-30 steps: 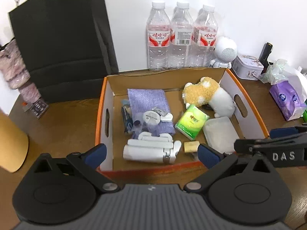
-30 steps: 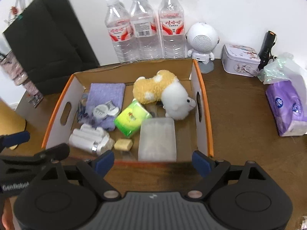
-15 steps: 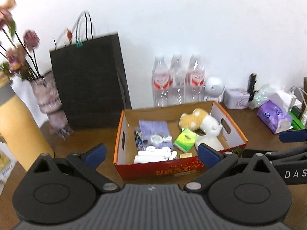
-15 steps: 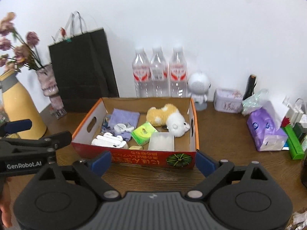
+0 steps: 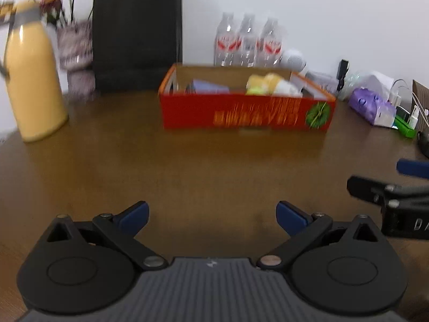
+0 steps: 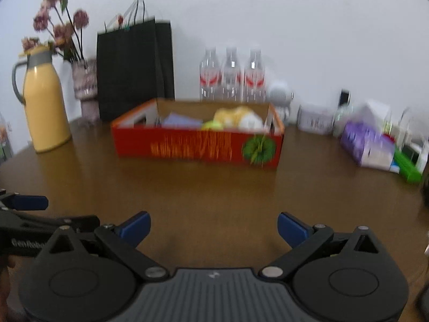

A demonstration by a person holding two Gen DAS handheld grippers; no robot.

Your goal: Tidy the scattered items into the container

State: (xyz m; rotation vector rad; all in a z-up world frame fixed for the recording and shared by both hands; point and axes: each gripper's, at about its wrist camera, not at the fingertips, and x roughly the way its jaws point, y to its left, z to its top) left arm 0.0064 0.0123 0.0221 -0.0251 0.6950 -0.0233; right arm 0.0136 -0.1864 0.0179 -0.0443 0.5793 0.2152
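The red cardboard box [image 5: 246, 115] [image 6: 198, 147] stands at the back of the brown table, blurred in both views. Over its rim show a yellow-and-white plush toy [image 5: 270, 84] [image 6: 238, 116], a purple cloth [image 5: 209, 87] [image 6: 179, 120] and a green packet [image 6: 211, 126]. My left gripper [image 5: 211, 218] hangs open over bare table well in front of the box, nothing between its fingers. My right gripper [image 6: 214, 228] is also back from the box, its jaws still opening and empty. Each gripper shows at the edge of the other's view.
A yellow jug [image 6: 44, 102], a vase of dried flowers [image 6: 85, 86] and a black paper bag [image 6: 134, 67] stand at the back left. Three water bottles [image 6: 232, 75] and a white round speaker [image 6: 280, 96] are behind the box. A purple tissue pack [image 6: 367, 145], a tin [image 6: 313, 120] and green items [image 6: 407, 166] crowd the right.
Both grippers have pulled back and sunk away from the box, from just above its front wall to low over the table. The right jaws stand slightly wider.
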